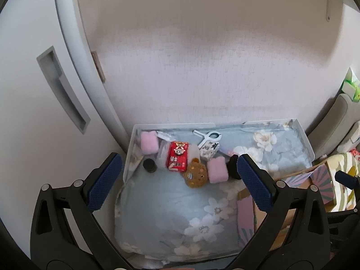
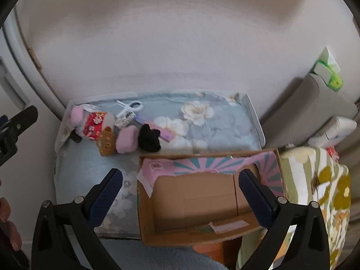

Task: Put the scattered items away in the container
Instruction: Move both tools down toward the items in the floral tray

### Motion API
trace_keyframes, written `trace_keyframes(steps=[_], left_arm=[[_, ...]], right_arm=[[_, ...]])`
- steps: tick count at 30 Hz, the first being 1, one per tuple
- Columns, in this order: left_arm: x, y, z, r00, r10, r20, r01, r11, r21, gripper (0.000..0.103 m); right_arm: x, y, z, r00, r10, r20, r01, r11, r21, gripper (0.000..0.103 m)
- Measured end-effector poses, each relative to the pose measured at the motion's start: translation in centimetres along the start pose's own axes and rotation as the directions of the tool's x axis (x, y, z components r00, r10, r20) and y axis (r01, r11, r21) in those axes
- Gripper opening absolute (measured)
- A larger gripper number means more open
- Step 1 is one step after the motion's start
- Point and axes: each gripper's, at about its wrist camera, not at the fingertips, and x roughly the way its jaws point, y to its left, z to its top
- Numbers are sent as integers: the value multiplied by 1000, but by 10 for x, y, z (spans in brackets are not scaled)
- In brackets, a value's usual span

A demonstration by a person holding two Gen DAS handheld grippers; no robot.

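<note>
So both grippers are spread wide with nothing between the pads. The left gripper (image 1: 180, 180) hangs over the pile of small stuff on the floral blue cloth (image 1: 162, 213), and the right gripper (image 2: 180, 193) is parked above the open cardboard box (image 2: 195, 204), which looks empty inside.

The clutter sits bunched at about 11 o'clock from the box in the right wrist view: a red snack box (image 1: 177, 159), a brown cookie-looking toy (image 1: 195, 173) touching its lower corner, a pink fuzzy roll (image 1: 217, 170) just beside that, and a black fabric lump (image 1: 232, 166) at 3 o'clock of the roll. A second pink roll (image 1: 148, 142), a small black cap (image 1: 149, 166) and a white clip (image 1: 208, 136) sit further back, toward 12.

My take: start at the outer edge of the pile. The near pink roll or the black lump is closest to the box and soft, so a straight drop with one pad on each side should work. Everything's touching, so I'd come in narrow to avoid shoving neighbours around. Careful with the cloth too, it could bunch up in the pads.
</note>
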Motion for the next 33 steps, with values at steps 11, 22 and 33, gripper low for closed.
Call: trace_keyframes(steps=[11,22,33], left_arm=[[18,15,2,996,-13,-93,8,998,-56,102],[21,33,11,999,24,-36,-26,997,-73,102],[84,34,-15,982,28,-187,-28,1000,3,102]], right_arm=[[8,-3,6,999,16,-31,-16,1000,1,102],[17,-20,17,999,36,10,-37,999,13,102],[59,-29,41,975,203,-86,-206,978,-28,102]])
